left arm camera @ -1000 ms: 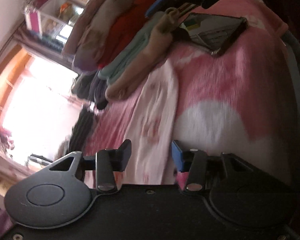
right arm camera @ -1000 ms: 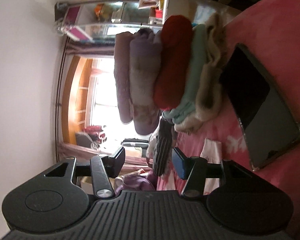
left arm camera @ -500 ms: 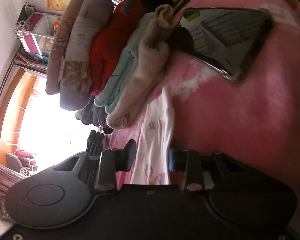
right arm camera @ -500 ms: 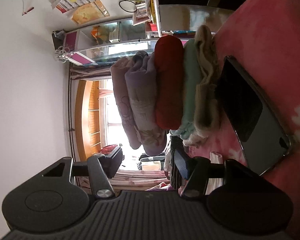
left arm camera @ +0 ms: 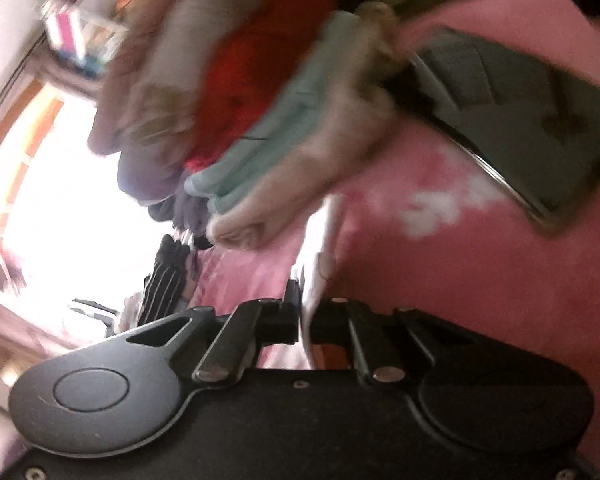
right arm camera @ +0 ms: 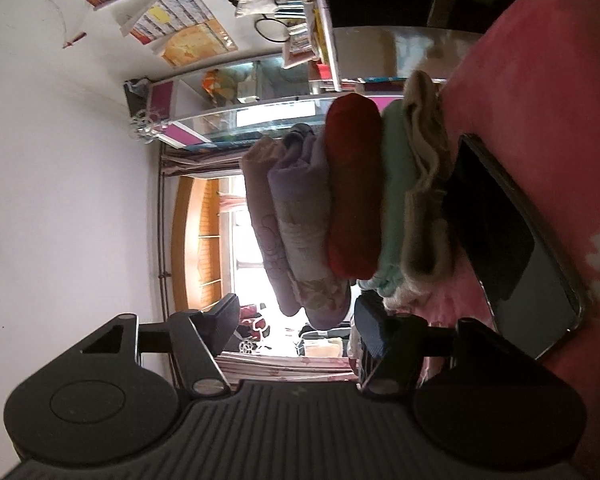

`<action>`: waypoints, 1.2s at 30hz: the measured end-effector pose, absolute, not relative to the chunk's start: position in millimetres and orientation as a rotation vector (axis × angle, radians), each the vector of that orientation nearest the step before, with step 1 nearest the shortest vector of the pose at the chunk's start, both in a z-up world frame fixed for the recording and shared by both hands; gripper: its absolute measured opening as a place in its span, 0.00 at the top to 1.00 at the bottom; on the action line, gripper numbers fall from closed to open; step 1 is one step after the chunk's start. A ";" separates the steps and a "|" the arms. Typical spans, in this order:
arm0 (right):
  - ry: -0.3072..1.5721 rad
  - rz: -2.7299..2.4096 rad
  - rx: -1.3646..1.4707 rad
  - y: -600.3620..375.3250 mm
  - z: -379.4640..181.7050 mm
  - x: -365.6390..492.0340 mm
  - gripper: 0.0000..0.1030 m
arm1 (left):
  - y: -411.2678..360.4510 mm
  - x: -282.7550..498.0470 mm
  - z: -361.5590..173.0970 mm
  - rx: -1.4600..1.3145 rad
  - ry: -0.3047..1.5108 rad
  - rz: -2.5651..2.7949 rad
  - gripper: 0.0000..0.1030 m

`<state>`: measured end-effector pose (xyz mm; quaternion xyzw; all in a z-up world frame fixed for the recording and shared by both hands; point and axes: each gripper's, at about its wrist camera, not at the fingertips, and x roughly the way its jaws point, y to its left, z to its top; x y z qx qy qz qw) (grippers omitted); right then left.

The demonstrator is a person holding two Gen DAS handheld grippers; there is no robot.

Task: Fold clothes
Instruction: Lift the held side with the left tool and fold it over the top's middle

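A thin white patterned garment point(left arm camera: 326, 248) lies on the pink bedspread point(left arm camera: 480, 280), and my left gripper point(left arm camera: 306, 312) is shut on its near edge. The left wrist view is blurred. A stack of folded clothes point(right arm camera: 352, 200) in beige, mint, red and lilac stands on the bed beyond both grippers; it is smeared in the left wrist view, stack point(left arm camera: 240, 100). My right gripper point(right arm camera: 296, 320) hangs in front of that stack with its jaws opening and nothing between them.
A dark tablet point(right arm camera: 512, 256) lies on the pink bedspread point(right arm camera: 560, 100) beside the stack; tablet point(left arm camera: 520, 120) also shows in the left view. Behind are a bright window point(right arm camera: 244, 264), a glass-fronted shelf point(right arm camera: 240, 116), wall posters point(right arm camera: 152, 12) and striped dark cloth point(left arm camera: 164, 280).
My left gripper has gone from open to shut on the white garment's edge and moved along the bed. My right gripper has widened and its view has tipped toward the wall.
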<state>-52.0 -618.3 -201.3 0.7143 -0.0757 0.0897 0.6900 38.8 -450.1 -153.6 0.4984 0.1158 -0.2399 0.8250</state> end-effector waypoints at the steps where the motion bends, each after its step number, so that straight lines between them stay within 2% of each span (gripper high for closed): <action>1: -0.169 0.209 1.584 -617.1 -199.0 -52.6 0.37 | -441.8 42.7 -141.3 0.999 0.263 -0.523 0.98; 7: -0.149 0.269 1.480 -601.3 -181.6 -48.3 0.37 | -356.8 70.5 -58.6 0.549 0.326 -0.638 0.98; 13: 0.058 0.344 1.149 -543.5 -139.4 -25.6 0.33 | -269.8 88.3 -8.0 0.318 0.336 -0.583 0.98; 20: 0.347 0.380 0.535 -403.6 -103.6 -6.2 0.34 | -186.8 103.6 11.3 0.154 0.353 -0.487 0.98; 28: 0.500 0.293 0.116 -309.7 -112.7 -1.7 0.34 | -122.9 109.3 13.0 0.014 0.335 -0.474 0.98; 30: 0.524 0.288 0.022 -292.4 -120.0 -0.5 0.36 | -110.7 112.3 11.2 -0.003 0.333 -0.473 0.98; 31: 0.533 0.274 -0.002 -287.8 -123.2 0.8 0.41 | -105.4 113.7 10.3 -0.013 0.333 -0.472 0.98; 32: 0.543 0.257 -0.022 -283.9 -126.2 2.1 0.50 | -99.1 114.8 9.0 -0.024 0.333 -0.471 0.98; 33: 0.554 0.242 -0.033 -280.5 -129.4 3.3 0.53 | -92.2 115.9 7.4 -0.038 0.334 -0.473 0.98; 36: 0.576 0.232 -0.043 -275.6 -137.9 7.2 0.57 | -72.7 116.7 1.7 -0.081 0.332 -0.478 0.98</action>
